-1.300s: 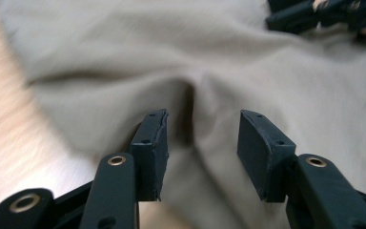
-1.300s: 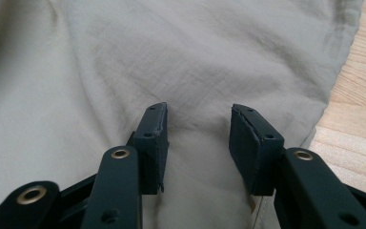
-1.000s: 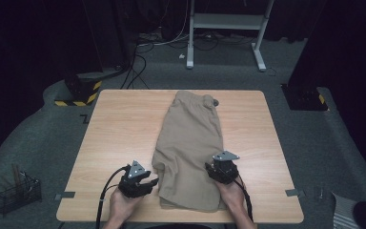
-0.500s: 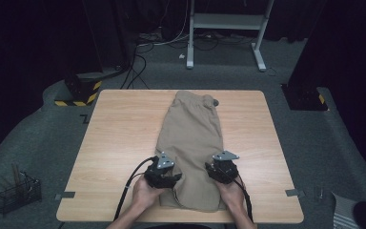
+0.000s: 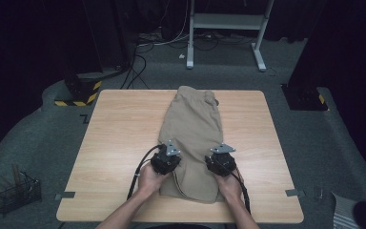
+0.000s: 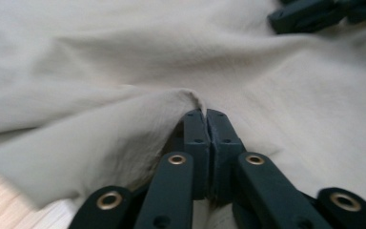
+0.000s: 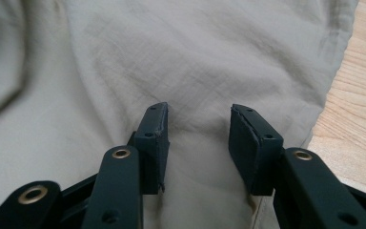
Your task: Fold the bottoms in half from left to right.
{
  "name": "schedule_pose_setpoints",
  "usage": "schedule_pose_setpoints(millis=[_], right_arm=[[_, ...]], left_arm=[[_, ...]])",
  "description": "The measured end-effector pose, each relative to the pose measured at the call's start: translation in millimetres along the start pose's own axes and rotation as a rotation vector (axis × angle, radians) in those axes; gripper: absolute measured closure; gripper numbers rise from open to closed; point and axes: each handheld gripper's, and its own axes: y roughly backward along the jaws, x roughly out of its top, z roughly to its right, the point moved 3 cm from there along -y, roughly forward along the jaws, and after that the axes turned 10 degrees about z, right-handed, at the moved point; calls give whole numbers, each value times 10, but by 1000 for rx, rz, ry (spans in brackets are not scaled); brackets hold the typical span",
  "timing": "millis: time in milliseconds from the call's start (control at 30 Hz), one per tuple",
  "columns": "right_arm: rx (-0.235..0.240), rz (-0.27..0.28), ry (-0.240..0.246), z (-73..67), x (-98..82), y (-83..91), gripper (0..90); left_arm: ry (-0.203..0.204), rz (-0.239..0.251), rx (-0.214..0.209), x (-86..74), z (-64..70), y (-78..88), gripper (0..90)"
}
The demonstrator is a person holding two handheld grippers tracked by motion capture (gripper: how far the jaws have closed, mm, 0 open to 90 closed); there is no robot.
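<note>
Khaki trousers (image 5: 193, 126) lie folded lengthwise down the middle of the wooden table (image 5: 119, 124), waistband at the far end. My left gripper (image 5: 167, 160) rests on their near left edge. Its jaws have just been closing and now stand shut (image 6: 205, 114), pinching a raised fold of the cloth (image 6: 124, 119) at their tips. My right gripper (image 5: 220, 162) sits on the near right part of the trousers. Its jaws stand open (image 7: 199, 119) over flat cloth (image 7: 195, 57), with nothing pinched between the pads. The right gripper's jaws (image 6: 310, 14) show far off in the left gripper view.
Bare wood (image 7: 357, 109) lies just right of the trousers' edge. On the floor stand a wire basket (image 5: 16, 193) at left, a black-and-yellow base (image 5: 78, 93), a white frame (image 5: 228, 24) at the back and a dark base (image 5: 305, 98) at right.
My left gripper moved right from the bare table onto the trousers' left edge and shut on a fold. The right gripper kept still.
</note>
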Motion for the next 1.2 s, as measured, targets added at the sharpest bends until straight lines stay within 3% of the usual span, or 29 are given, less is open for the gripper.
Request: schedule_pose_setpoints(millis=[133,267,333,400,467,533,600,667,800,900,1067,1133,1200], right_arm=[[-3,8,1,-5,-6,1,582],[-6,11,1,-9,-9,0,584],[-4,9,-5,-8,-6,0,584],[5,-2,-18,1,-5,7,583],[11,-23,-22,11,5,35,584],[23,8,-39,27,38,127,595],[56,62,-78,53,88,274,609],[95,81,-101,77,99,404,607],[137,38,-98,55,-26,548,572],[125,8,-102,52,-144,574,537],[103,-24,-144,100,-254,559,516],[101,-28,-159,107,-274,562,543],[113,-20,-153,95,-275,572,663]], left_arm=[[-42,-14,25,-34,-32,348,892],[-35,-138,-25,-265,26,406,850],[-2,-126,-27,-341,36,411,702],[57,-68,-12,-345,-21,441,551],[115,-14,10,-317,-106,494,491],[150,17,30,-302,-171,537,476],[165,8,33,-323,-199,539,486],[163,-8,42,-373,-201,524,487],[196,-29,56,-484,-215,460,467],[212,-29,69,-510,-226,432,449],[194,-56,88,-546,-231,405,428],[194,-55,92,-562,-234,411,423],[202,-51,90,-573,-234,411,421]])
